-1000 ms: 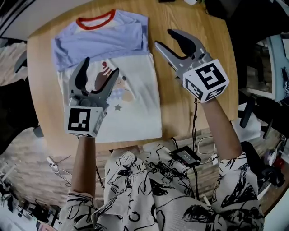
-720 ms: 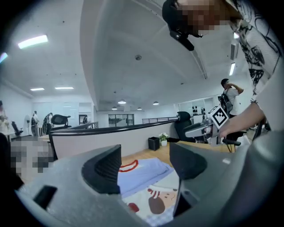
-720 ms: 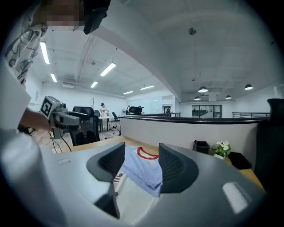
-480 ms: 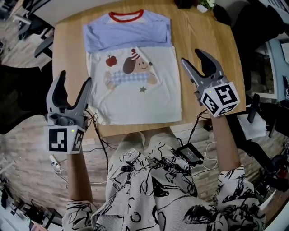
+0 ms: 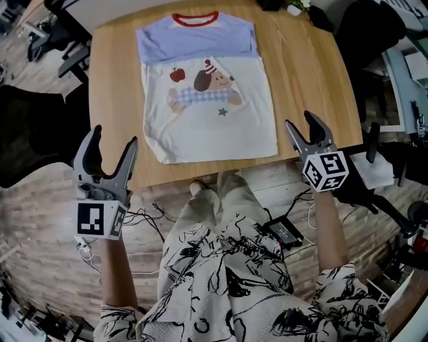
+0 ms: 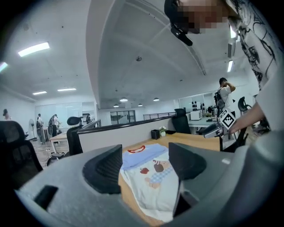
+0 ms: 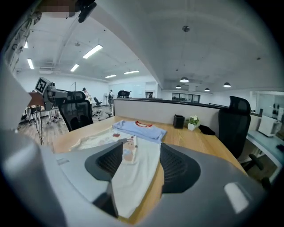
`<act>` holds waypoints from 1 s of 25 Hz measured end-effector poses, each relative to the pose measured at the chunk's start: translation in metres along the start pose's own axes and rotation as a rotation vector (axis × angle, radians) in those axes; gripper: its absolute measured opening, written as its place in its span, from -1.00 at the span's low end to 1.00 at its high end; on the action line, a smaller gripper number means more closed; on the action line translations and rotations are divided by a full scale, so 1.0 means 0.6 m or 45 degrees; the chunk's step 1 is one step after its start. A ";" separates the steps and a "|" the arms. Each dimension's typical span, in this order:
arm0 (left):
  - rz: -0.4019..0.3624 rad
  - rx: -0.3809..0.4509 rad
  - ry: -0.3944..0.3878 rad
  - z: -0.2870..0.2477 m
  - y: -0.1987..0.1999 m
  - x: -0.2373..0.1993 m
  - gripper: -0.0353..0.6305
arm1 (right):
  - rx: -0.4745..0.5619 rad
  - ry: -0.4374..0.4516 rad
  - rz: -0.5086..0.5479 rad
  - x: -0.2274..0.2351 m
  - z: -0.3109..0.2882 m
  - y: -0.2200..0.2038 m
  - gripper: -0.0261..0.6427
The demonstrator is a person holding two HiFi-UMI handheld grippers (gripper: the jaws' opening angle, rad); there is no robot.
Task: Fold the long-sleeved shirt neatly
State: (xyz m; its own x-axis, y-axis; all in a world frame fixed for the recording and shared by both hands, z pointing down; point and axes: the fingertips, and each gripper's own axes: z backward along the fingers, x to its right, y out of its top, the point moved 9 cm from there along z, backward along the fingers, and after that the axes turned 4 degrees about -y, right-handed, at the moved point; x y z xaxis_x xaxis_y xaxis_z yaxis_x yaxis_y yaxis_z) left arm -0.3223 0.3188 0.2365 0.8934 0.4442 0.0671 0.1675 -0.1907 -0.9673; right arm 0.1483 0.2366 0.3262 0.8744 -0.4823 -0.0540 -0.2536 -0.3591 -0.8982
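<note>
Nearest, the left gripper [image 5: 112, 137] and the right gripper [image 5: 301, 121] hang by the near corners of the table [image 5: 114, 80]. Both are empty with jaws apart; the left's have just narrowed, the right's just widened. Beyond, the shirt [image 5: 207, 100] lies flat mid-table, its red collar farthest.

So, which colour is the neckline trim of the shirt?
Red: the collar of the shirt shows best in the head view.

Flat shirt [image 5: 208, 87], sleeves folded in, on wooden table [image 5: 114, 100]
</note>
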 end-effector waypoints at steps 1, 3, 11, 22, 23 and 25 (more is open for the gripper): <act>-0.001 -0.034 -0.006 0.004 -0.021 0.005 0.10 | -0.032 -0.013 0.010 -0.006 0.007 -0.022 -0.09; -0.002 -0.118 -0.014 0.003 -0.080 0.017 0.09 | -0.104 -0.035 0.022 -0.015 0.016 -0.070 -0.07; -0.198 -0.566 -0.333 -0.020 -0.330 0.080 0.06 | -0.487 0.059 0.201 -0.058 0.018 -0.268 -0.02; -0.066 -0.690 -0.404 -0.051 -0.406 0.086 -0.09 | -0.528 0.189 0.271 -0.047 -0.023 -0.306 -0.47; -0.074 -0.697 -0.406 -0.052 -0.406 0.083 -0.12 | -0.530 0.210 0.252 -0.047 -0.027 -0.307 -0.53; -0.115 -0.717 -0.414 -0.056 -0.406 0.075 -0.18 | -0.542 0.249 0.221 -0.050 -0.032 -0.304 -0.68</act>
State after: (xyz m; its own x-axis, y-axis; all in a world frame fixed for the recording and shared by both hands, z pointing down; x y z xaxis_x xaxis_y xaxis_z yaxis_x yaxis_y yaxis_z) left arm -0.3086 0.3559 0.4833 0.7088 0.7051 -0.0209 0.5073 -0.5300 -0.6795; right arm 0.1605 0.3010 0.4998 0.7209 -0.6898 -0.0674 -0.5703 -0.5351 -0.6232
